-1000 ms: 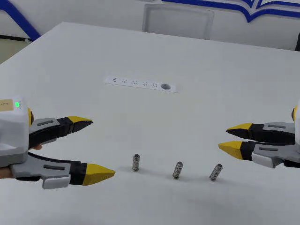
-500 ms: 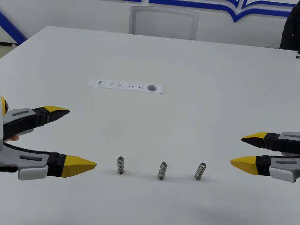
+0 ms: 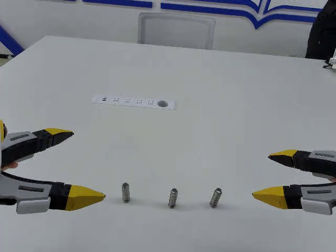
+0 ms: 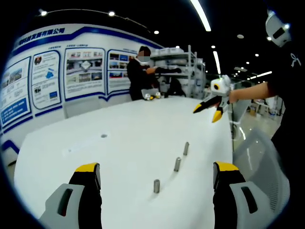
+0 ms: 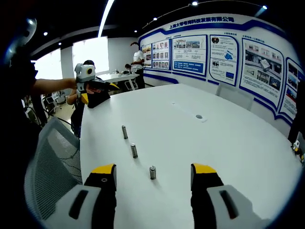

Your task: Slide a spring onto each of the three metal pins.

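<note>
Fingers (image 3: pixel 84 195) of the left gripper (image 3: pixel 88 165) stand wide apart and hold nothing. Those of the right gripper (image 3: pixel 261 175) are parted somewhat less and are likewise empty.

Head view: both grippers hover over the white bench (image 3: pixel 220 94), one at each end of a row. The left pin (image 3: pixel 125 192), middle pin (image 3: pixel 172 198) and right pin (image 3: pixel 215 197) stand between the grippers, clear of every finger. The left pin is near the left gripper's lower tip. Each is coiled almost to its top, so a spring (image 3: pixel 125 195) appears seated on all three. The right pin leans. A power strip (image 3: pixel 132 100) lies well beyond.

Left gripper view: the row runs away from between the spread fingers, with the right gripper past its far end.

Right gripper view: the same row, coils plain, the nearest pin ahead between the fingers.

Risk: the work looks done, so a careless inward sweep could topple a pin. The leaning one is likeliest to go, and its spring may not be fully home.
</note>
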### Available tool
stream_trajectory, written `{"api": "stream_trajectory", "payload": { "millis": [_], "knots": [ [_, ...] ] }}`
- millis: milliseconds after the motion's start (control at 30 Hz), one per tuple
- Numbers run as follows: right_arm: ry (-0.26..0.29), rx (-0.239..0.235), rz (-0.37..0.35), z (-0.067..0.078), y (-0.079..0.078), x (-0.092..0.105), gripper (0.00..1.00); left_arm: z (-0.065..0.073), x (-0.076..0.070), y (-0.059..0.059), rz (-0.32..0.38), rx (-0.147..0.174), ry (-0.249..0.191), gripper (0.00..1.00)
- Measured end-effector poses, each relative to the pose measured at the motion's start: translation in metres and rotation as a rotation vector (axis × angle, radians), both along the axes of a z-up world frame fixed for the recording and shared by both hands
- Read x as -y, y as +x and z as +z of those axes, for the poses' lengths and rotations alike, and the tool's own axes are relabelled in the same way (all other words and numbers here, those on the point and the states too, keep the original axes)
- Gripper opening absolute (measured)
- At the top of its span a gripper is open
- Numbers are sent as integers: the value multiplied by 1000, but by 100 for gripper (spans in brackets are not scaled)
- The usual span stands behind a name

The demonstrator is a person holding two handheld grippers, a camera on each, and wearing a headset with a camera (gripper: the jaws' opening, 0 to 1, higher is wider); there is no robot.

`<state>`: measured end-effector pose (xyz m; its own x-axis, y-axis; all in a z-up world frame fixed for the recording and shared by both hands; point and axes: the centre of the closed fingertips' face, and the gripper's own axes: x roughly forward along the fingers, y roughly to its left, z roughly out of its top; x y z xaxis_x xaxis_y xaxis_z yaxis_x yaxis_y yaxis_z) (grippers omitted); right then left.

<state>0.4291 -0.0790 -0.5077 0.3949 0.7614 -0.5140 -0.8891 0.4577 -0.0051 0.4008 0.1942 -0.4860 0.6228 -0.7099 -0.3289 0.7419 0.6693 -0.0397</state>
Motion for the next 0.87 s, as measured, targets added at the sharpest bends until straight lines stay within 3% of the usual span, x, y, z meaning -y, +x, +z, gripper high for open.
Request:
{"api": "stream_trajectory", "payload": {
  "millis": [67, 167, 433, 633, 867],
  "knots": [
    [-22, 13, -20, -1, 2, 0, 70, 0, -2, 1, 8, 2, 11, 100],
    [9, 33, -41, 8, 7, -5, 79, -1, -2, 1, 1, 3, 40, 100],
    [-33, 50, 19, 9, -1, -18, 80, 2, -5, 2, 5, 12, 33, 100],
    [-74, 38, 33, 3, -7, -12, 80, 9, -4, -1, 5, 18, 0, 100],
    [-61, 38, 16, 5, -12, -12, 80, 2, -2, -9, -23, -5, 25, 100]
  ]
}}
